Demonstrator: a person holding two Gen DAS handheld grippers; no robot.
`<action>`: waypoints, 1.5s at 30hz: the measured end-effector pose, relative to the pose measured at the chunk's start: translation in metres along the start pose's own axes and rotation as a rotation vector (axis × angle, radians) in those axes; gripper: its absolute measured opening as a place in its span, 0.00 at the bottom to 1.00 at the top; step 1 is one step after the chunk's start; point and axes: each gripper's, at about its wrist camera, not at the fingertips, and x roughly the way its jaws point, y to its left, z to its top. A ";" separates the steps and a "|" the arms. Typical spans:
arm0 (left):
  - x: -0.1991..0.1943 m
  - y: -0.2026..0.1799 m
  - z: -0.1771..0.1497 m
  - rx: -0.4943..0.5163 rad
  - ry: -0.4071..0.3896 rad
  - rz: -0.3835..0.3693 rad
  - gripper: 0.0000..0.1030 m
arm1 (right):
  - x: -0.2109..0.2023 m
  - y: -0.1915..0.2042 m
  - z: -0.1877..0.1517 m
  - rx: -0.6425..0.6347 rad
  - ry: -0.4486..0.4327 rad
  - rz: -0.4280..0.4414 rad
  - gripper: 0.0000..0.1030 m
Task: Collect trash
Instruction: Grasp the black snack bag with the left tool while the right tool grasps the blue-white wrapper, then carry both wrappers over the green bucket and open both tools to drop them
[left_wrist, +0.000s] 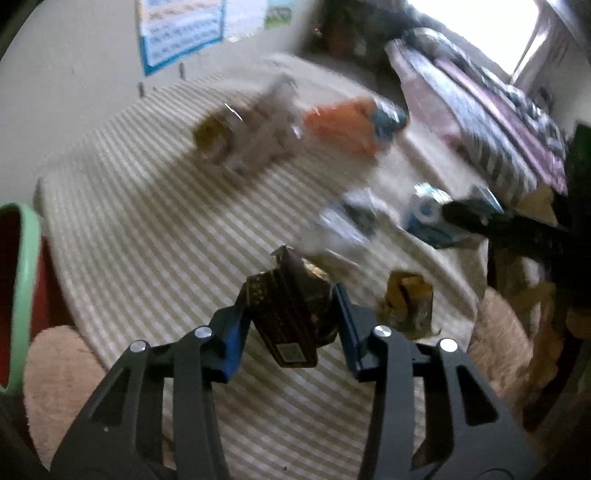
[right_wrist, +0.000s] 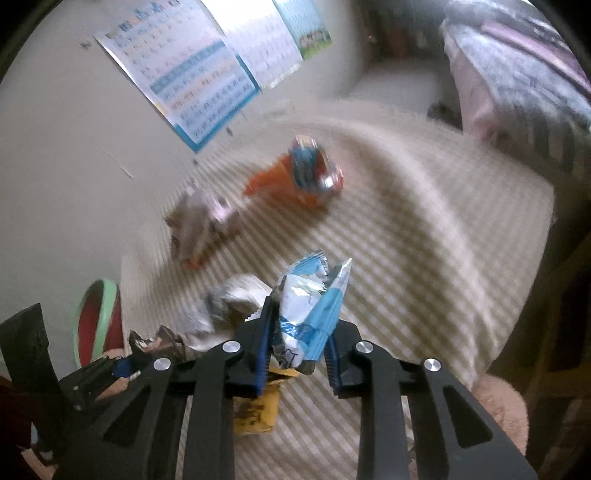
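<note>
Two-handed trash pickup over a striped cloth (left_wrist: 147, 229). My left gripper (left_wrist: 291, 314) is clamped on a dark box (left_wrist: 291, 314), its blue pads pressing the two long sides so that the crushed, torn top points away from me and the label end hangs toward me; I judge this side-on hold is what keeps the box from slipping out. My right gripper (right_wrist: 301, 332) pinches a blue-and-white wrapper (right_wrist: 310, 306) at its lower part, leaving the crumpled silvery upper part standing free above the fingers. The wrapper is thin foil, creased and light, so a narrow pinch seems enough. Both pieces appear lifted clear of the cloth, though blur makes this uncertain. More trash lies on the cloth: a yellow wrapper (left_wrist: 406, 302) near and just right of the box, a silver wrapper (left_wrist: 343, 221) beyond it, an orange bag (left_wrist: 347, 125) far and right of centre, and a pale crumpled packet (left_wrist: 255, 129) far, to its left. A green-rimmed red bin (left_wrist: 18, 288) stands at the near left, beside the cloth's edge; I take it as the likely place for both held pieces.
</note>
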 end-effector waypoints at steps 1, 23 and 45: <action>-0.007 0.004 0.003 -0.021 -0.022 0.000 0.40 | -0.004 0.003 0.002 -0.005 -0.011 0.002 0.23; -0.080 0.063 0.024 -0.164 -0.234 0.019 0.40 | -0.036 0.115 0.007 -0.259 -0.096 0.070 0.23; -0.100 0.099 0.016 -0.226 -0.287 0.087 0.40 | -0.027 0.158 -0.004 -0.352 -0.060 0.105 0.23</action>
